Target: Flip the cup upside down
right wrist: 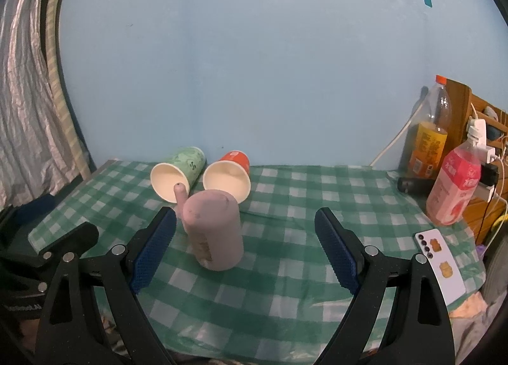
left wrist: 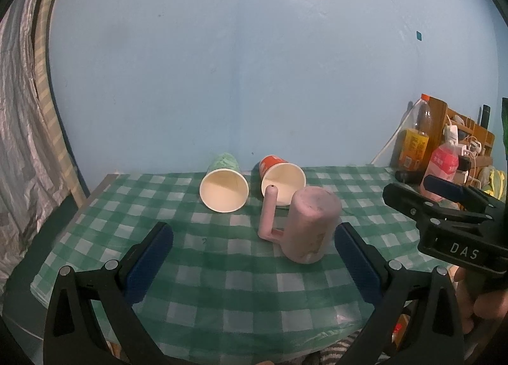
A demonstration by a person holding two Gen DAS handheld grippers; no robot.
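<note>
A pink plastic mug (left wrist: 312, 226) (right wrist: 214, 231) with a long handle (left wrist: 268, 214) stands upside down on the green checked tablecloth (left wrist: 222, 285), mouth down, handle to the left. My left gripper (left wrist: 254, 238) is open and empty, its fingers either side of the mug but nearer the camera. My right gripper (right wrist: 246, 222) is open and empty, the mug just inside its left finger (right wrist: 152, 247). The right gripper also shows at the right edge of the left wrist view (left wrist: 444, 206).
A green paper cup (left wrist: 223, 187) (right wrist: 176, 172) and an orange paper cup (left wrist: 281, 179) (right wrist: 228, 176) lie on their sides behind the mug, mouths towards me. Bottles (right wrist: 452, 187), a wooden rack and cables stand at the right. A phone (right wrist: 441, 263) lies at the table's right edge.
</note>
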